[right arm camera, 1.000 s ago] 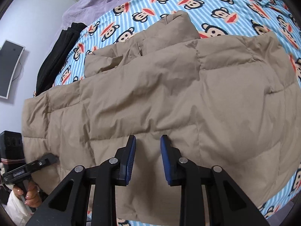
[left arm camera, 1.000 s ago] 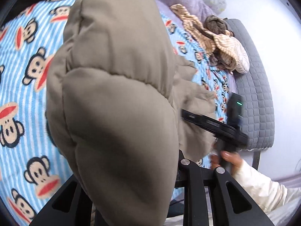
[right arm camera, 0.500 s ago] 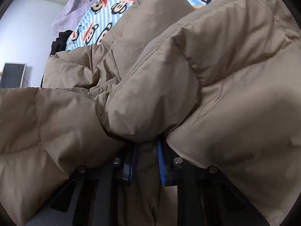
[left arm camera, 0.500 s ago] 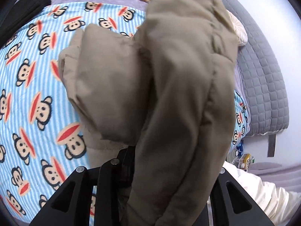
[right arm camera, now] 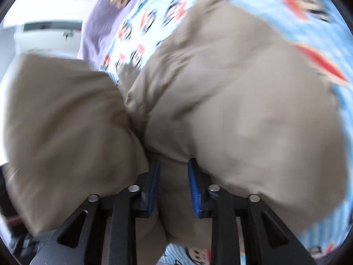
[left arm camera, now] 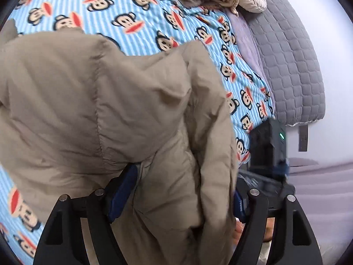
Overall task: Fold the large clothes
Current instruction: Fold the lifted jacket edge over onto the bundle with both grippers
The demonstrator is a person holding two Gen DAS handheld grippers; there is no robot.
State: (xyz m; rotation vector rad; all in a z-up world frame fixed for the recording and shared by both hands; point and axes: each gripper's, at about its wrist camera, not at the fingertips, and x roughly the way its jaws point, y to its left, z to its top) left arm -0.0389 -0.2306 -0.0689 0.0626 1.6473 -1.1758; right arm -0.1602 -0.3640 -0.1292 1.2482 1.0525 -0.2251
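Puffer jacket [left arm camera: 106,110]: matt tan quilted cloth, soft and creased. Bedsheet [left arm camera: 143,15]: smooth printed cotton-like cloth; mattress pad [left arm camera: 291,70]: grey quilted fabric, matt. Left gripper [left arm camera: 181,196]: matt black plastic, shiny metal pins, ribbed blue pads [left arm camera: 120,195].

Left black two-finger gripper [left arm camera: 179,195]: ribbed blue pads [left arm camera: 121,193], silver pivot screws. Right black two-finger gripper [right arm camera: 174,186]: identical blue pads [right arm camera: 194,191], triangular frame cut-outs.

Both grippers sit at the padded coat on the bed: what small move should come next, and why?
Probably draw both grippers back. The left gripper has just been opening, its jaws wide apart around the coat; the right gripper, also just opening, has coat between its jaws. The coat already lies on the bed sheet.
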